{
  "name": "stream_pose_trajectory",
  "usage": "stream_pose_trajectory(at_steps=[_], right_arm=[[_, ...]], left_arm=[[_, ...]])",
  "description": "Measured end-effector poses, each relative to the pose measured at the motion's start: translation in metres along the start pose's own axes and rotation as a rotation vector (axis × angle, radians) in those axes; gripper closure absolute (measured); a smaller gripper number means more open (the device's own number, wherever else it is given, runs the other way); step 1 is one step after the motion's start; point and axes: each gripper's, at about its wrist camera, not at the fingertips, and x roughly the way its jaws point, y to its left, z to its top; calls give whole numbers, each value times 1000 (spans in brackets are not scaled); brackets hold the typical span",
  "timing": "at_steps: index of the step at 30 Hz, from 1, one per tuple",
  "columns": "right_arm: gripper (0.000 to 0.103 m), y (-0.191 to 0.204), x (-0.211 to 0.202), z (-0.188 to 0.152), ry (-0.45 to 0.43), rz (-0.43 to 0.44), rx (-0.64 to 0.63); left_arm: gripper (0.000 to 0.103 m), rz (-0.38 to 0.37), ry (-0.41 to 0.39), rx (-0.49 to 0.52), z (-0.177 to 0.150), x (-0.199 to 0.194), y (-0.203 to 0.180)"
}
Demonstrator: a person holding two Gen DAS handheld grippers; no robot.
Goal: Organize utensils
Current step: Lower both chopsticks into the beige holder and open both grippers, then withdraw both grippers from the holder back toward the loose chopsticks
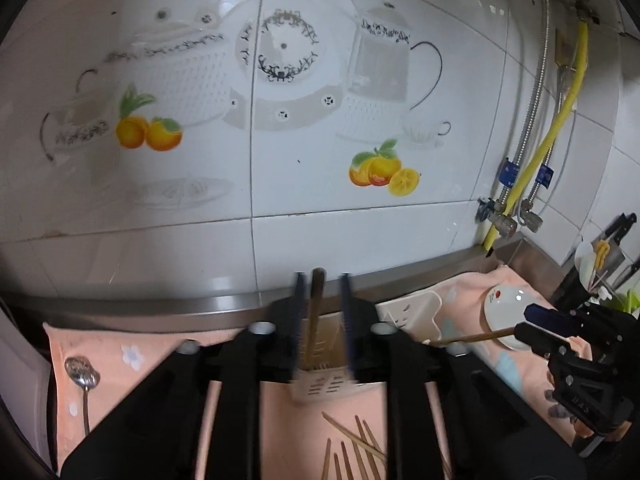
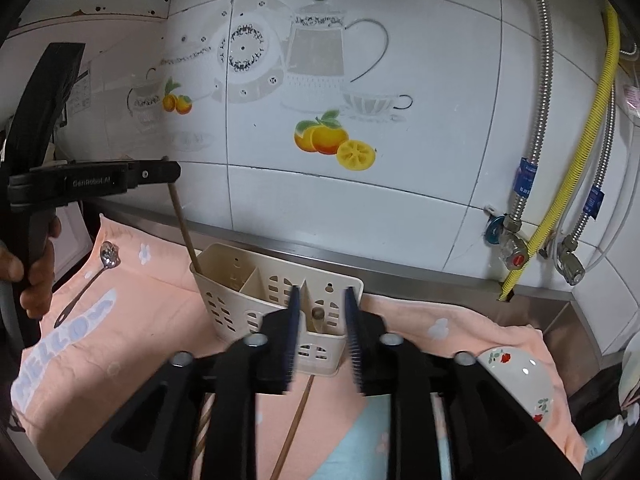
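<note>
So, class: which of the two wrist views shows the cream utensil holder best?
The right wrist view: the utensil holder shows its rim, dividers and slotted front, though the right gripper covers one end. In the left wrist view the holder is blurred and mostly hidden behind the left gripper.

Steel counter (image 2: pixel 460 280) carries peach towel (image 2: pixel 160 280).

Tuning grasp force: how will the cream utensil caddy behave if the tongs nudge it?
The utensil caddy looks like thin slotted plastic, so probably light. It sits on a soft peach towel, so it would likely slide or tip. The upright chopstick in its end compartment may add top-heaviness.
</note>
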Motion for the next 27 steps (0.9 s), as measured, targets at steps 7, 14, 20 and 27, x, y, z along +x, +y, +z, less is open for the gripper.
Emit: stream_pose_trajectory(at_steps=[7,14,20,27], right_arm=[[66,9,-27,-2,-39,-8,-13],[57,14,-63,-1,-88,-34,-24],[52,17,-93,-10,-134,-35,-16],[48,23,-116,-31,-150,-21,-17]], left_arm=[[59,25,-52,64,-12,-35,-24],[50,16,-76,76,-22,-68,-31],[48,22,-73,77,-39,-90,-26],[46,28,-57,62,-55,-105,-16]])
